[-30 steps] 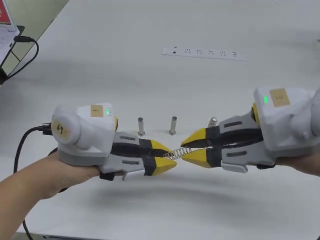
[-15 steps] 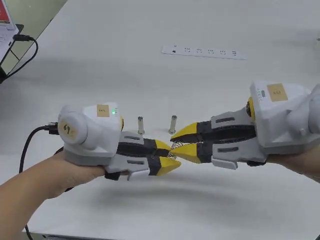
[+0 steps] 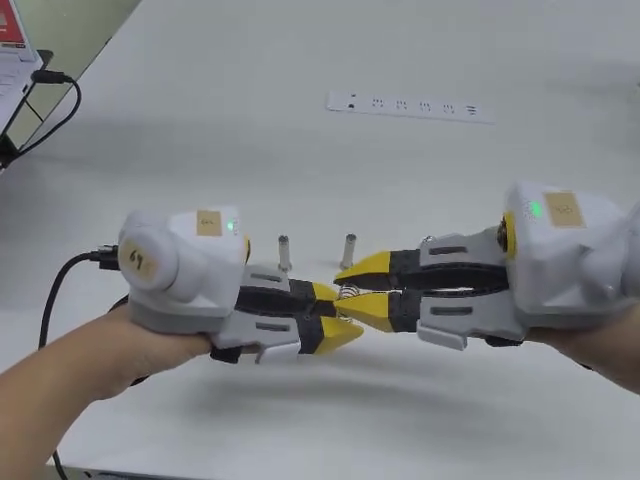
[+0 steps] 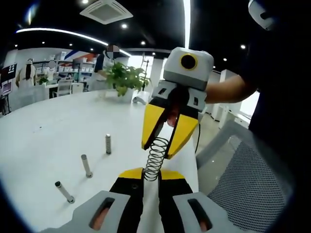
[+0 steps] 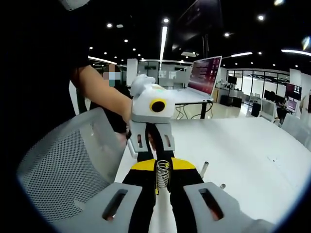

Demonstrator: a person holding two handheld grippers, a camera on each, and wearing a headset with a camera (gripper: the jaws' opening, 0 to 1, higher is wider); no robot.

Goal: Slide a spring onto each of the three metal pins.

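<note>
A small steel spring [image 3: 345,293] hangs in the air between my two grippers, above the white table [image 3: 250,150]. My left gripper [image 3: 340,312] is shut on one end of the spring [image 4: 154,160]. My right gripper [image 3: 340,287] faces it tip to tip, its yellow jaws spread in a V around the spring's other end [image 5: 163,174]. Two bare metal pins [image 3: 284,250] [image 3: 349,248] stand upright just behind the jaws. The third pin's top [image 3: 428,240] peeks over my right gripper. In the left gripper view the pins [image 4: 86,165] stand in a row at the lower left.
A white power strip [image 3: 410,105] lies at the back of the table. A black cable [image 3: 55,110] and a laptop edge [image 3: 10,50] sit at the far left. A grey mesh chair [image 4: 243,184] stands beside the table.
My right gripper has moved left, closer to the left one, and its jaws have spread apart around the spring. The gap between the two grippers has closed. The third pin is now mostly covered.
</note>
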